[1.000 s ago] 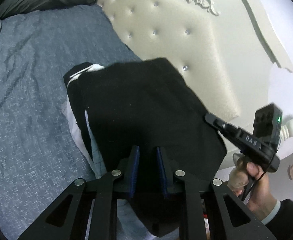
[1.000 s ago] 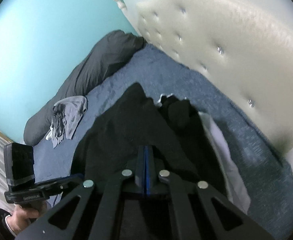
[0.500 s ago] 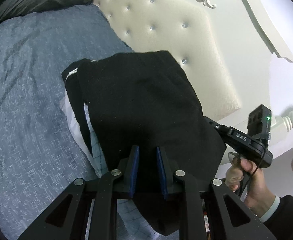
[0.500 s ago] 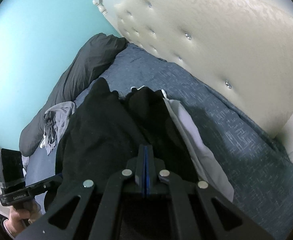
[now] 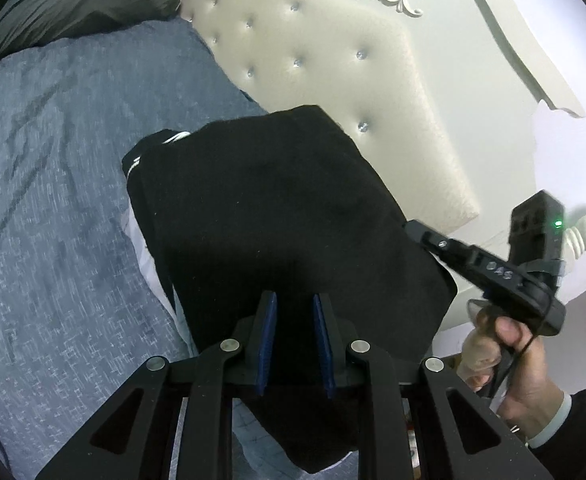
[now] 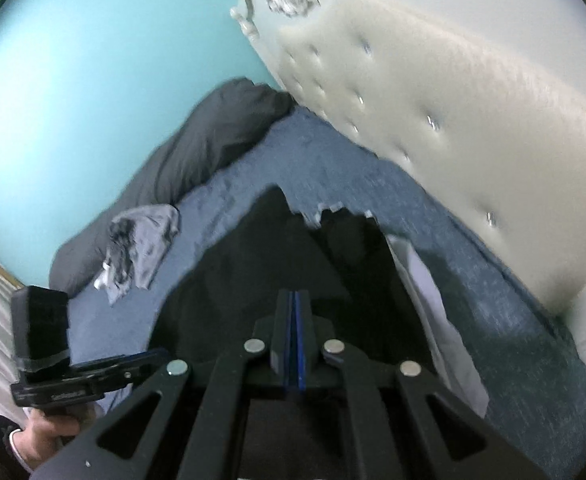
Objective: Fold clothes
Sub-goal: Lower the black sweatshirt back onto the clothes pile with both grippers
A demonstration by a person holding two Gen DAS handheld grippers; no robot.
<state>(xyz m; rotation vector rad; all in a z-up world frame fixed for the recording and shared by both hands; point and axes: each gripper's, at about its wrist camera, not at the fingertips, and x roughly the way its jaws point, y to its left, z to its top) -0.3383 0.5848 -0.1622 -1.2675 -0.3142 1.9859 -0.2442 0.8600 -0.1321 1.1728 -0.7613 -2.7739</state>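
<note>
The left hand-held gripper (image 5: pixel 293 340) has its blue-padded fingers set a narrow gap apart, with the near edge of the black garment (image 5: pixel 277 216) lying between them; whether the pads actually pinch the cloth cannot be told. The right hand-held gripper (image 6: pixel 295 344) has its pads pressed together, and black cloth spreads just ahead of and under it, so it looks clamped on the garment's edge. In the left wrist view the right hand-held gripper also shows at the right, gripped by a hand (image 5: pixel 509 360) in a dark sleeve with a white cuff. The garment hangs lifted over a white piece of cloth (image 6: pixel 425 280) on the bed (image 5: pixel 53 200), whose sheet is a wrinkled blue-grey. A cream tufted headboard (image 5: pixel 333 60) with a carved crest runs along the garment's far side, a dark grey pillow (image 6: pixel 213 140) lies at the bed's far end, and a crumpled grey garment (image 6: pixel 141 248) sits beside it under a turquoise wall (image 6: pixel 113 60). Compared with half a second ago, the right wrist view has swung so the pillow and wall fill more of it, and it is blurred. Open sheet lies to the garment's left; the headboard stands close on the other side.
</note>
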